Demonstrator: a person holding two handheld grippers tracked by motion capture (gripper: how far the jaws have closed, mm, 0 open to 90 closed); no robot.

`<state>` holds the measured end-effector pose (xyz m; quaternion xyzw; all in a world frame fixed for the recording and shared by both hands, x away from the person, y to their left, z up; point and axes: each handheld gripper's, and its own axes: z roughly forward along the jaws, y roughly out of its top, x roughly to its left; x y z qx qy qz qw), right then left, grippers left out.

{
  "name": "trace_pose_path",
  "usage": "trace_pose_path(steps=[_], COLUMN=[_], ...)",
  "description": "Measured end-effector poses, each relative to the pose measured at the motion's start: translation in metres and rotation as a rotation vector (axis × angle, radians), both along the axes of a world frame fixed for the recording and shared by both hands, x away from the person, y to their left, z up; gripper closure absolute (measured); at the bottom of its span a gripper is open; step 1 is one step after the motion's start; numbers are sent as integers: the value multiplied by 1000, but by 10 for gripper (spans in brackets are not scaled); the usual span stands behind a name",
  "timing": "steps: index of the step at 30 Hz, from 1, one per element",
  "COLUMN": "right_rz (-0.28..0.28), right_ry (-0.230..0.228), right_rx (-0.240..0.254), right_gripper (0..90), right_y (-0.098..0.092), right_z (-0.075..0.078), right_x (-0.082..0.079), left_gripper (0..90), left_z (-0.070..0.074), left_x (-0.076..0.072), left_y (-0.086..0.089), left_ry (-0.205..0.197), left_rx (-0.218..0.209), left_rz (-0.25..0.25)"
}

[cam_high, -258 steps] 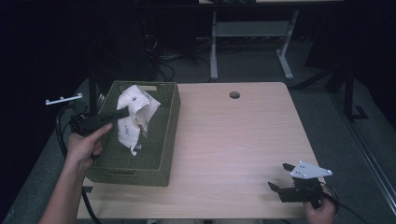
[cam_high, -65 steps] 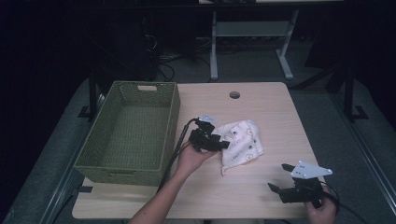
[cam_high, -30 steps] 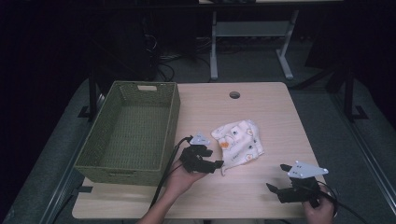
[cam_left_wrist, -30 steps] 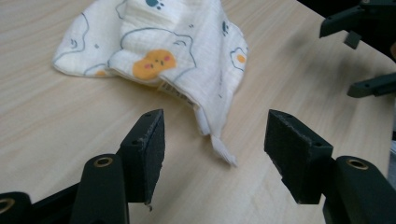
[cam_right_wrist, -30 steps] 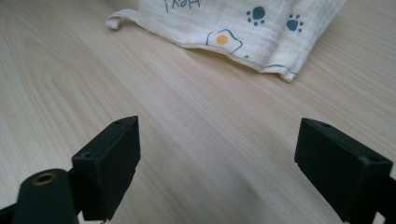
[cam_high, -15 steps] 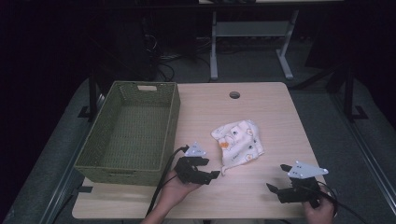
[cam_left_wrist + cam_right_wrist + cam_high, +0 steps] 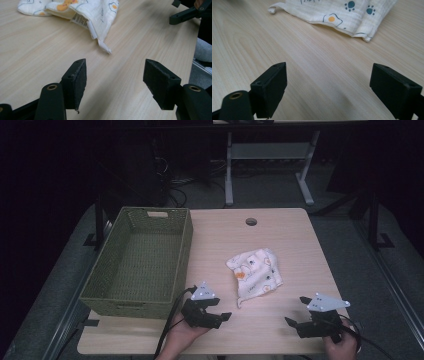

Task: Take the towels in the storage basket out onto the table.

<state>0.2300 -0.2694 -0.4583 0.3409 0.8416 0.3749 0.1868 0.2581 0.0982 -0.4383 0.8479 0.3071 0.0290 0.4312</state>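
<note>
The left gripper (image 7: 220, 312) has drawn back toward the table's near edge, jaws spread and empty like the right gripper's (image 7: 296, 312), leaving the patterned cloth (image 7: 254, 272) crumpled mid-table, ahead between them, nearer the left.

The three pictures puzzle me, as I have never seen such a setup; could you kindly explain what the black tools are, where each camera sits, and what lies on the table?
No robot here: a person holds a hand-held two-jaw tool in each hand. The high view looks down from above the person's side of the wooden table. In it the left gripper sits near the table's front edge, with the right gripper further right.

The other two pictures come from cameras riding on the grippers, looking along their black jaws. Both pairs of jaws stand apart, above bare wood, holding nothing.

On the table lies a crumpled white printed cloth, between and beyond the grippers, touching neither. At the left stands a green woven basket, empty inside.
</note>
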Motion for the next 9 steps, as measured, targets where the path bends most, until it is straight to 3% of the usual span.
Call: trace_pose_path(steps=[3, 9], right_rz=[2, 10], right_ry=[0, -1], right_rx=[-3, 0], right_gripper=[140, 140], right_y=[0, 1], right_z=[0, 2], right_x=[0, -2], left_gripper=[347, 319], left_z=[0, 0], left_x=[-3, -10], left_y=[2, 10], left_ry=[-15, -25], left_rx=[27, 19], left_rz=[-9, 7])
